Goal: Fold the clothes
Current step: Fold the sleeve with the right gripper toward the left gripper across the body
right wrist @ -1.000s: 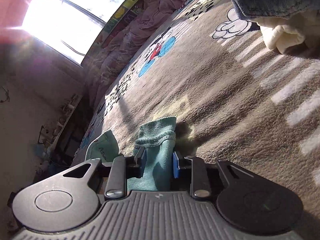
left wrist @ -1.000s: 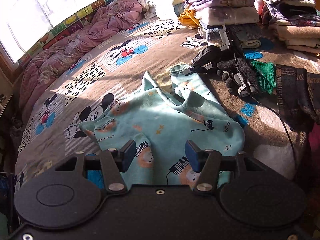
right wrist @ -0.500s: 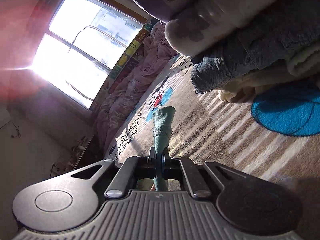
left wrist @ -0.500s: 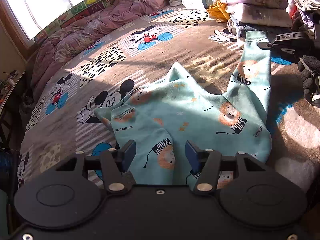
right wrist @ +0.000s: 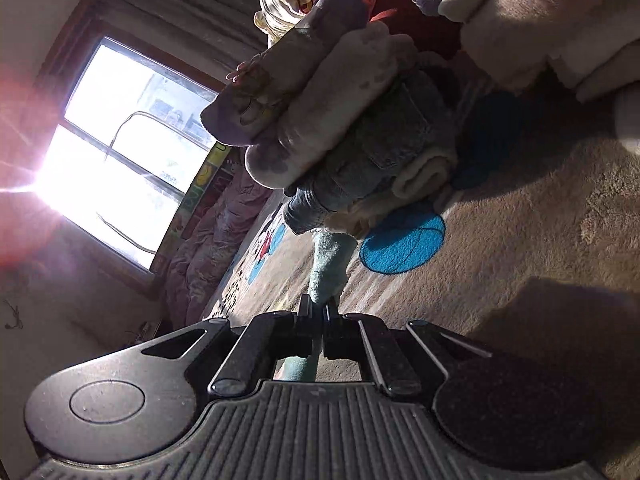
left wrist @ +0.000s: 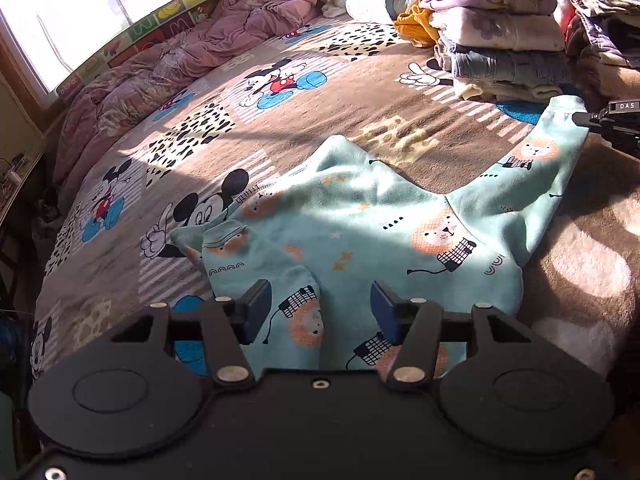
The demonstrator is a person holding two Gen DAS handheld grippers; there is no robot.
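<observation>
A small mint-green fleece sweatshirt printed with orange lions, black grid shapes and little stars (left wrist: 360, 232) lies spread on a brown plush blanket patterned with cartoon mice and blue discs (left wrist: 248, 120), which serves as the landmark here. The garment's body sits at the blanket's near edge, rumpled, with soft creases and a band of shadow across its middle. One sleeve is folded in over the near left part of the body, its stitched cuff pointing away from the camera; the other sleeve is drawn out straight toward the far right of the blanket, ending just beside a stack of folded clothes, purple and cream tops over blue denim (left wrist: 500, 40). The right gripper (right wrist: 319, 312) has its jaws pressed together on the cuff of that stretched sleeve, a strip of teal fabric standing up between them. The left gripper (left wrist: 320, 312) hovers over the sweatshirt's near hem with its blue pads (left wrist: 258, 306) apart, cloth beneath them but nothing pinched. A crumpled mauve quilt (left wrist: 200, 52) lines the blanket's far left side.
</observation>
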